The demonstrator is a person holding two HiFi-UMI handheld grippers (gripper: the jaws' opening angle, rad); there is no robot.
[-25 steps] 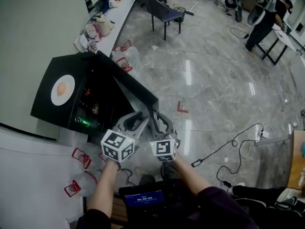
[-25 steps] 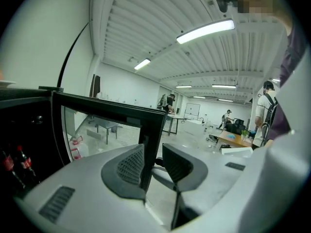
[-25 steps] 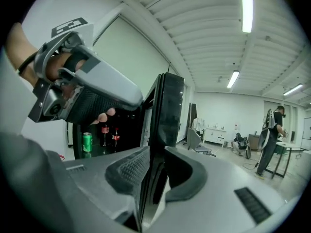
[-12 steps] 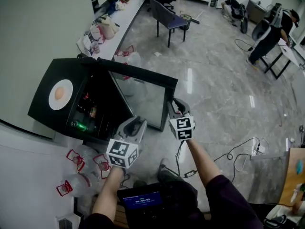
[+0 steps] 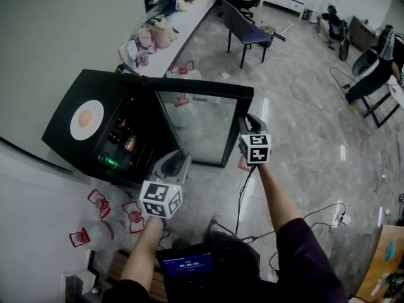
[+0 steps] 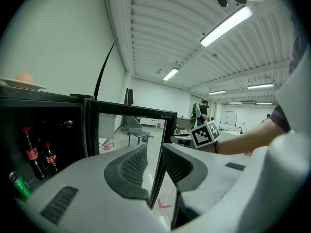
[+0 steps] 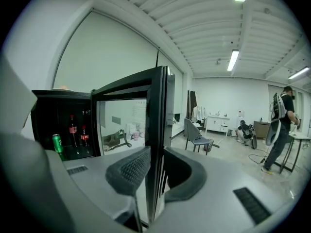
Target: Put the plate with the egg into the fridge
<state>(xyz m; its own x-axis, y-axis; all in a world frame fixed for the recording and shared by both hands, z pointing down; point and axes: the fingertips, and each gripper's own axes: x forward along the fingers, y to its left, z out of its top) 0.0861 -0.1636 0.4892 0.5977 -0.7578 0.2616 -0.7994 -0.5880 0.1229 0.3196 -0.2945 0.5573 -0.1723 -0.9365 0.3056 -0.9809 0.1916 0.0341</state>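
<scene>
At lower centre the left gripper (image 5: 175, 164) hovers, jaws slightly spread and empty. Right of centre the right gripper (image 5: 247, 124), its jaws having just been closing, pinches the open fridge door (image 5: 199, 125) by its edge. At left, the plate (image 5: 87, 120) with the egg (image 5: 87, 115) sits atop the fridge (image 5: 60, 134).

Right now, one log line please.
fridge door: open | right hand-held gripper: just closed on its edge | plate with egg: atop fridge
</scene>
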